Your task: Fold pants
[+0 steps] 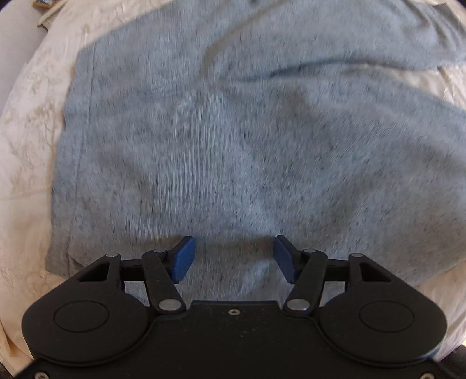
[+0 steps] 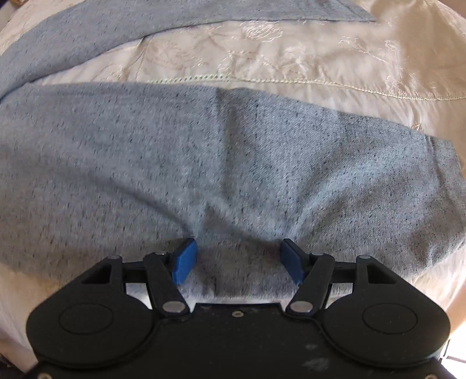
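Grey-blue speckled pants (image 1: 233, 131) lie spread on a cream embroidered cloth. In the left wrist view the waist end fills the frame, with the two legs parting toward the upper right. My left gripper (image 1: 234, 258) hovers open just over the near edge of the fabric, its blue pads (image 1: 183, 259) wide apart and holding nothing. In the right wrist view one pant leg (image 2: 233, 163) runs across the frame and the other leg (image 2: 116, 26) lies farther back. My right gripper (image 2: 238, 259) is open, its pads straddling a raised pucker of the near leg's edge.
The cream embroidered cloth (image 2: 291, 58) with a stitched seam shows between the two legs and around the pants (image 1: 32, 116). A small dark object (image 1: 43, 4) sits at the far upper left corner.
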`<state>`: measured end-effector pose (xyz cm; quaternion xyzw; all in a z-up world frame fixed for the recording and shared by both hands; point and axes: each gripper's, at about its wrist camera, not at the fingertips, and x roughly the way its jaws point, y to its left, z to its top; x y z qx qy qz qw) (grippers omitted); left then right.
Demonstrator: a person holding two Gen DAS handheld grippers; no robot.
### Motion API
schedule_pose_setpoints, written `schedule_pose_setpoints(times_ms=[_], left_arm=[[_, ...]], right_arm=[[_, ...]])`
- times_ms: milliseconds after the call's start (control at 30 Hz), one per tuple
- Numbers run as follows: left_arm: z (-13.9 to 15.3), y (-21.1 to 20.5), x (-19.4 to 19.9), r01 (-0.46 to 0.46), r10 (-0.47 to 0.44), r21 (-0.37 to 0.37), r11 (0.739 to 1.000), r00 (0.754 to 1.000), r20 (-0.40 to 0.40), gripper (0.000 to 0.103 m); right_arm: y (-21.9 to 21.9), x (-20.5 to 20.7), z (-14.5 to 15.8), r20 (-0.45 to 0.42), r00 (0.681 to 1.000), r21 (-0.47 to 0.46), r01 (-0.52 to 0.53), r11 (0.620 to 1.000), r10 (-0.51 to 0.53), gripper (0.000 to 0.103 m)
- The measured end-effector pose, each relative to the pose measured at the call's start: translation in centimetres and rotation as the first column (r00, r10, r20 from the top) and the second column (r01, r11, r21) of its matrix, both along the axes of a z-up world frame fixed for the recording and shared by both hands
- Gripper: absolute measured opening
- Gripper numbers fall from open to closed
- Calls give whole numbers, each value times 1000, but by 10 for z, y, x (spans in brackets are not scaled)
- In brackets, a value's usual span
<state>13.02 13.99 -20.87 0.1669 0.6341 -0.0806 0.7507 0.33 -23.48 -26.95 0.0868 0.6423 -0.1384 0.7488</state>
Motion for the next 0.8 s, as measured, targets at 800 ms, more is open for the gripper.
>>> schedule_pose_setpoints(times_ms=[800], left_arm=[[-8, 14, -39, 40, -38, -53, 998, 999, 38, 67]], right_arm=[[2, 90, 11, 196, 957, -140, 243, 960, -213, 58]])
